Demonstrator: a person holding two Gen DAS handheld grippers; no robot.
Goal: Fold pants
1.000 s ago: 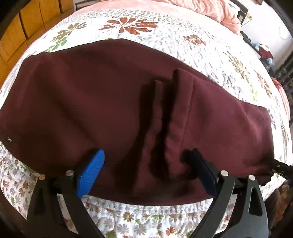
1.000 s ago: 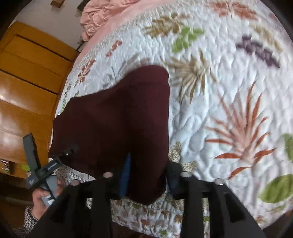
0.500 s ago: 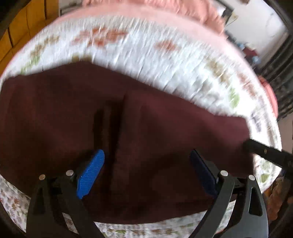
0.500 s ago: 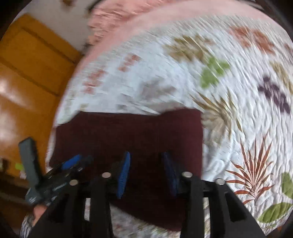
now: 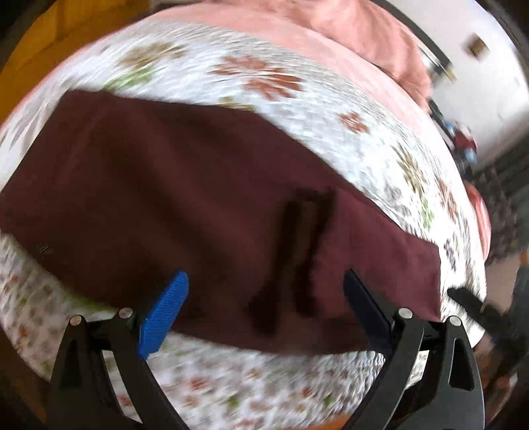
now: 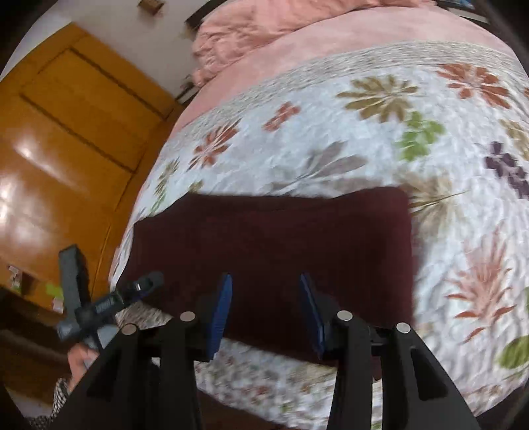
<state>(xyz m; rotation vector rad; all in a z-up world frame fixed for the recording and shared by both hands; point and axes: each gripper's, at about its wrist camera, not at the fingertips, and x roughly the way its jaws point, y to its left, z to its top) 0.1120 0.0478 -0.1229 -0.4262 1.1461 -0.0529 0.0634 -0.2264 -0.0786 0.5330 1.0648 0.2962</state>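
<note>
My left claw point(image 5: 264, 297) is spread wide, its 2 blue pads far apart, with nothing pinched between them. It hangs above the near edge of the pants point(image 5: 205, 205), which lie flat just ahead of it on the bed point(image 5: 330, 109). The pants are dark maroon and stretch across the flowered quilt from far left of this claw to its right, with 2 dark creases running away from the claw, nearer its right pad. The picture here is smeared, so finer detail of the cloth is lost.

My right claw point(image 6: 266, 311) has just been opening; its pads stand apart over the pants point(image 6: 271, 241) and press on nothing, the cloth lying flat under and ahead of them. From this side the pants reach forward to a straight far edge, with a square corner ahead and to the right. To the left of this claw, my other claw point(image 6: 132, 291) shows beside the bed edge, a hand point(image 6: 82, 359) under it. A pink blanket point(image 6: 264, 29) sits far ahead.
</note>
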